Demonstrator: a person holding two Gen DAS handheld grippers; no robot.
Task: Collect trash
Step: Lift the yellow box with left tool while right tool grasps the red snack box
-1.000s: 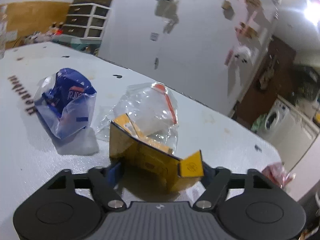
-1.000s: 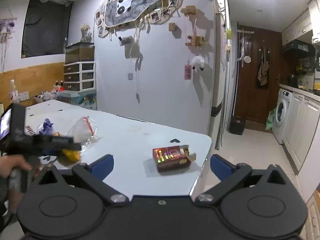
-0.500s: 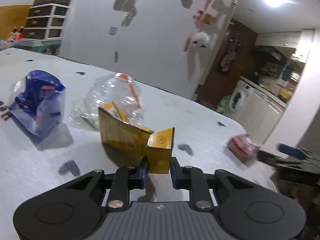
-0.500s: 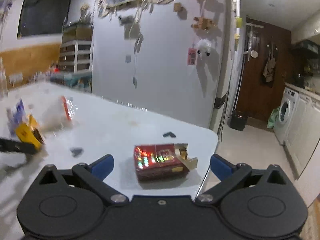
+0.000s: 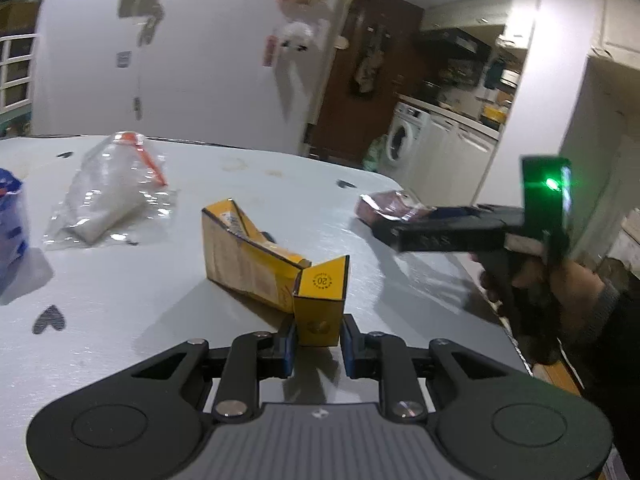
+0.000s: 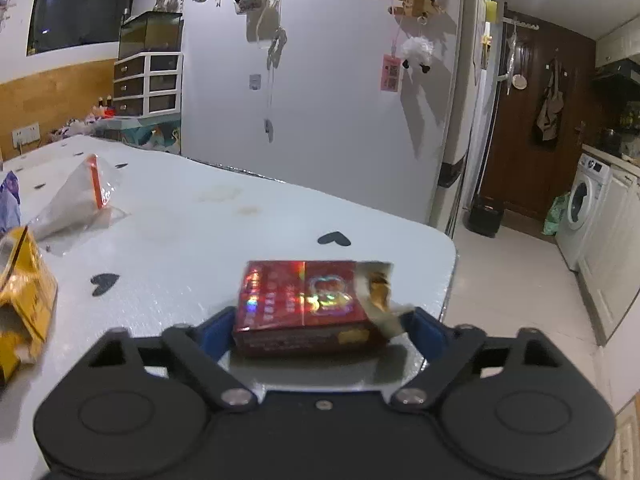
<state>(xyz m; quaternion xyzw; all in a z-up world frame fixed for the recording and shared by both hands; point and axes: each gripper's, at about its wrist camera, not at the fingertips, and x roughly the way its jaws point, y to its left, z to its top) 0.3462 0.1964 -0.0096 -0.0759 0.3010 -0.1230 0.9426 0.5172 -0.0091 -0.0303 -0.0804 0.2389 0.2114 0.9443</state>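
Observation:
An opened yellow carton (image 5: 248,260) lies on the white table (image 5: 120,308), and my left gripper (image 5: 318,344) is shut on its raised end flap. The same carton shows at the left edge of the right wrist view (image 6: 24,292). A shiny red box (image 6: 304,300) with a torn-open end lies near the table's right corner, also seen from the left (image 5: 384,208). My right gripper (image 6: 320,332) straddles it with the jaws closing. The blue pads (image 6: 216,328) stand beside the box ends without clearly pressing.
A clear plastic bag with an orange strip (image 5: 108,196) and a blue wrapper in plastic (image 5: 10,216) lie further left on the table. The rounded table corner (image 6: 448,264) drops to the floor on the right. A hand in a dark sleeve (image 5: 560,284) holds the right gripper.
My left gripper closed on the yellow carton's flap and swung to the right. My right gripper came down and forward, so the red box now sits between its fingers, which have narrowed.

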